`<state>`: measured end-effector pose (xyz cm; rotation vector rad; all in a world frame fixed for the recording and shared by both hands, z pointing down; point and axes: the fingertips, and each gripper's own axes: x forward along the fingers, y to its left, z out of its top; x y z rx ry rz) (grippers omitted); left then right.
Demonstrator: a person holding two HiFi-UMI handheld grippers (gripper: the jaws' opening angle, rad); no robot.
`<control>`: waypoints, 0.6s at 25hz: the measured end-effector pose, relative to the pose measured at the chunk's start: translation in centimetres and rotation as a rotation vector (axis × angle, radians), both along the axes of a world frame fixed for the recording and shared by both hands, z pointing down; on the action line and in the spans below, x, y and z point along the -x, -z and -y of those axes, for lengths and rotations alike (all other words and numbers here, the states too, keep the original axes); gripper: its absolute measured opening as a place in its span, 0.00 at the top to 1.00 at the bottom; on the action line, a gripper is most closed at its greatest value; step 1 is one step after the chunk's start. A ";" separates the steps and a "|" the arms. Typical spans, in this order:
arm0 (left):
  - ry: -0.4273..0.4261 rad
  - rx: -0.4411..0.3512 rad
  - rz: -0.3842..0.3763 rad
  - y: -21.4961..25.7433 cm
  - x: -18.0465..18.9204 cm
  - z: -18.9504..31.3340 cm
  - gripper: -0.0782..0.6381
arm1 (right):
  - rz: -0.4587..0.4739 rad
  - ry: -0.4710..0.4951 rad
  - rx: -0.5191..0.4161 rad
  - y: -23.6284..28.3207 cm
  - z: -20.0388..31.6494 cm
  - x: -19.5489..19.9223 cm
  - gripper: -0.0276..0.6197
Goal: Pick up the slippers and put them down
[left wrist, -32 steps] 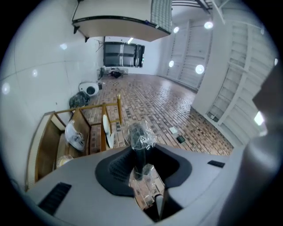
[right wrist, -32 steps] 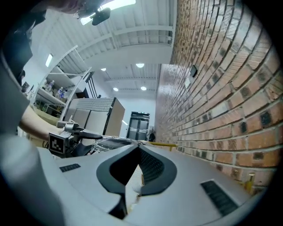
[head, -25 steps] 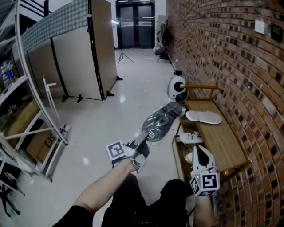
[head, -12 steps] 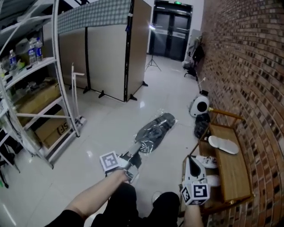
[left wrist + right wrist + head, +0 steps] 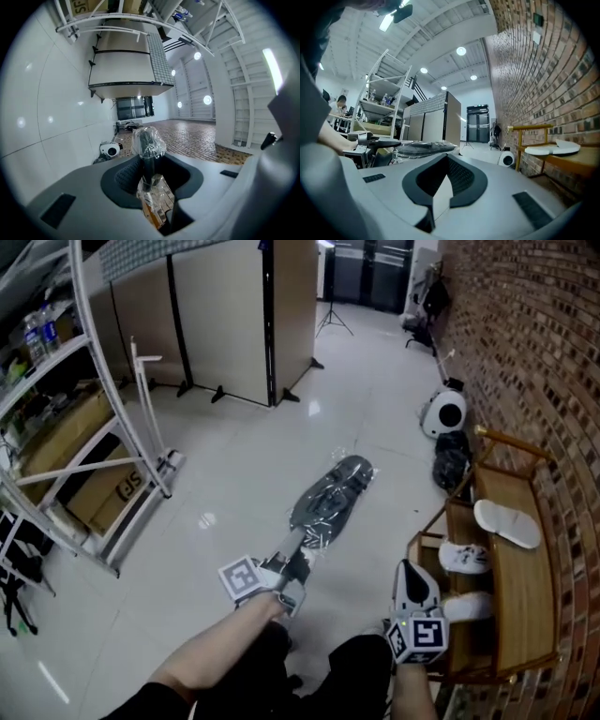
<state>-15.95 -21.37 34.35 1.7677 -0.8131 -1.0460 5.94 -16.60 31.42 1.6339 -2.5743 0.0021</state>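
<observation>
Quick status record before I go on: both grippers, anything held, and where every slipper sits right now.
left gripper: shut on the plastic-wrapped dark slipper, which sticks out over the floor
right gripper: fingers together, nothing between them, beside the wooden bench
bench top: one white slipper lying flat
bench lower shelf: two more white slippers
task state: dark slipper held, not yet put down
</observation>
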 end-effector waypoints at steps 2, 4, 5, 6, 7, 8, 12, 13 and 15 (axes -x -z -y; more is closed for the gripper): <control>-0.010 0.017 -0.024 -1.4 -1.0 2.0 0.73 | -0.003 0.016 0.038 -1.9 1.6 -0.2 0.94; -0.026 0.037 -0.022 -3.1 -2.4 4.1 0.73 | -0.013 0.013 0.064 -3.4 3.3 -0.7 0.94; -0.034 0.046 -0.021 -4.0 -3.2 5.1 0.73 | -0.015 0.004 0.074 -4.0 4.3 -1.0 0.94; -0.039 0.053 -0.018 -4.8 -4.0 6.1 0.73 | -0.015 -0.001 0.080 -4.6 5.4 -1.2 0.94; -0.042 0.060 -0.011 -5.8 -4.7 7.0 0.73 | -0.013 0.002 0.082 -5.2 6.4 -1.2 0.94; -0.043 0.066 -0.006 -6.8 -5.2 7.8 0.73 | -0.013 0.007 0.080 -5.8 7.3 -1.3 0.94; -0.032 0.102 -0.041 -10.7 -7.1 10.3 0.73 | -0.007 -0.017 0.088 -8.4 9.4 -2.2 0.94; -0.030 0.116 -0.047 -11.8 -7.5 10.6 0.73 | 0.001 -0.033 0.099 -9.2 9.8 -2.6 0.94; -0.034 0.142 -0.036 -13.7 -8.2 10.8 0.73 | 0.020 -0.066 0.125 -10.9 10.6 -3.4 0.94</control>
